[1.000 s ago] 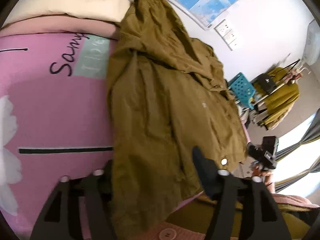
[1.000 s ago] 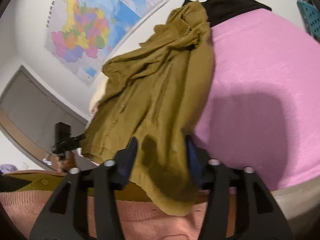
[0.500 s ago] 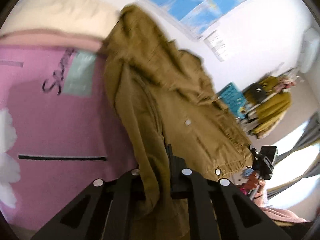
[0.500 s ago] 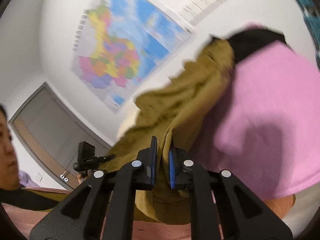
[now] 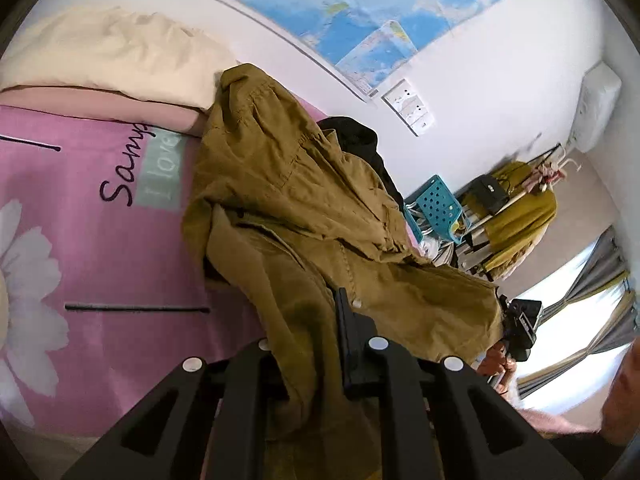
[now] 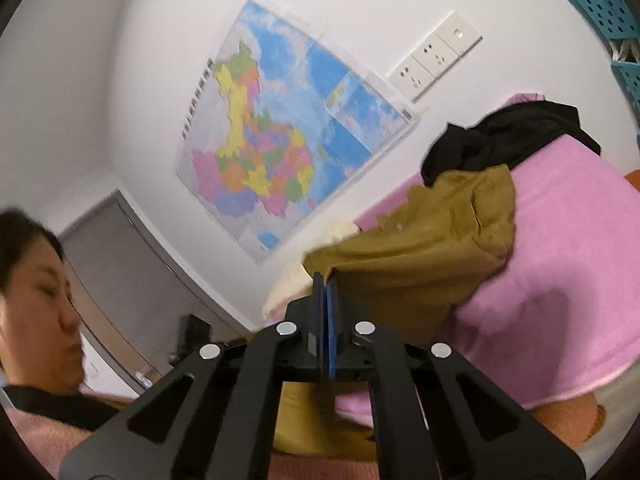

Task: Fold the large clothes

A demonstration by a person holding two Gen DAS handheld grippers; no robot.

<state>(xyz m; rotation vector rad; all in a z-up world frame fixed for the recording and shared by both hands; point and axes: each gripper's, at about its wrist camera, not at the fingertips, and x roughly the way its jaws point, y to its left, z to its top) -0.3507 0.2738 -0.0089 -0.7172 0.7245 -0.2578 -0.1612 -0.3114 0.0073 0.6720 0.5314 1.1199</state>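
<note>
two tongs pinch one olive jacket [image 5: 304, 216] over the pink bed [image 5: 100, 264]. left tongs [image 5: 332, 320] grip its hem, the jaws easing apart a little. right tongs [image 6: 325, 300] pressed tight on another edge. far end lies crumpled by the pillow [image 5: 112, 52].

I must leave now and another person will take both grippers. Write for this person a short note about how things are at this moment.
Left gripper: fingers pressed on the near edge of the olive jacket; the log hints the jaws are opening slightly, so check the grip.
Right gripper: shut on another edge of the same jacket, fingers tight together.
Things: the jacket's far part lies on the pink bed cover, near the cream pillow; the near part is lifted. A black garment lies behind it.
Done: both edges are gripped and raised.
Left: no neat fold shows yet; lay the lifted part over and smooth it.
</note>
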